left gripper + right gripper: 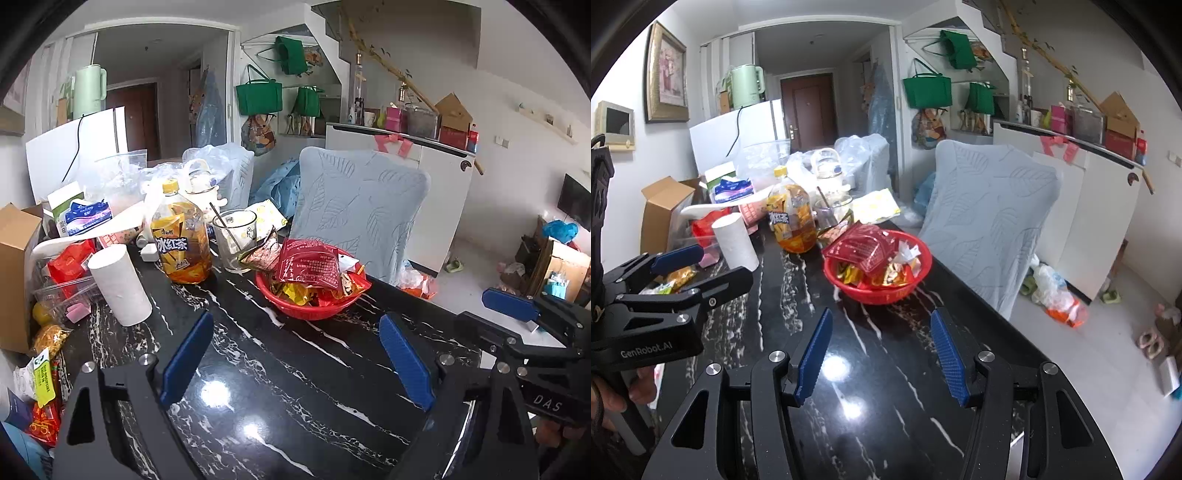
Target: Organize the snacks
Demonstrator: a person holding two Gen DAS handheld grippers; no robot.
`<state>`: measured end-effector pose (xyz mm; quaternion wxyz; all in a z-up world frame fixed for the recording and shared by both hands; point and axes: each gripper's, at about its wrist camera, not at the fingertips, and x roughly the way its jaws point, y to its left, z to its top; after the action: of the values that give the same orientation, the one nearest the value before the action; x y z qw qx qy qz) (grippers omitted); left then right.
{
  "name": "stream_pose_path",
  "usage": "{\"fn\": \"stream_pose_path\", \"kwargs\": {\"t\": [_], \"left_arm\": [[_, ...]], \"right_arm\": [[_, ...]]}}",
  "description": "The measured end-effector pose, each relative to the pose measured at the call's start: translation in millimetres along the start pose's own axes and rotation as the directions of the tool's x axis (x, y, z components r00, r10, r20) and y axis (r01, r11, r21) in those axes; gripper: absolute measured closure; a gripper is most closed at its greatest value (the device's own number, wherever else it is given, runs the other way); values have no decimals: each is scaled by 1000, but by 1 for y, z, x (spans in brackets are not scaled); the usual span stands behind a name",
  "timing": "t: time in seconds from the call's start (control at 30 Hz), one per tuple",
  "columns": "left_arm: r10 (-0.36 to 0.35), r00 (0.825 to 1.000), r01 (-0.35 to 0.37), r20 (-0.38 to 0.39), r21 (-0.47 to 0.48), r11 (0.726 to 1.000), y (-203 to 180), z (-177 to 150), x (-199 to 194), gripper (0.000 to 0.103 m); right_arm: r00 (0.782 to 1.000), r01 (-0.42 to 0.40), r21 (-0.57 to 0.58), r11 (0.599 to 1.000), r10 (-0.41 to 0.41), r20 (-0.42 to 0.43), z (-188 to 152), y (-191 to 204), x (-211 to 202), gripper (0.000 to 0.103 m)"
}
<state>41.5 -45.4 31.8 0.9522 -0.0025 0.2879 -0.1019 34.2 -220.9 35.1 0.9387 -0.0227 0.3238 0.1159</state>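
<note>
The red basket [306,314] of snack packets [308,266] is seen on the black marble table [295,387], just right of the tea bottle [183,236]. Both grippers, left [295,363] and right [882,356], are held apart and empty, short of the basket.

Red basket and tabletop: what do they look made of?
Basket: seemingly thin moulded plastic, glossy red, with a slotted or woven-looking wall. Tabletop: polished black stone or a stone-look slab with white veins; it mirrors the lights, but real marble or a printed surface cannot be told.
</note>
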Motion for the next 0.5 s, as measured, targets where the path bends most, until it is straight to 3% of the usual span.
{"fn": "stream_pose_path", "kwargs": {"t": [0.5], "left_arm": [[-2, 1000, 2, 15, -16, 1000, 5, 2, -9, 11]], "right_arm": [[1000, 4, -12, 1000, -4, -7, 2, 9, -3, 47]]}}
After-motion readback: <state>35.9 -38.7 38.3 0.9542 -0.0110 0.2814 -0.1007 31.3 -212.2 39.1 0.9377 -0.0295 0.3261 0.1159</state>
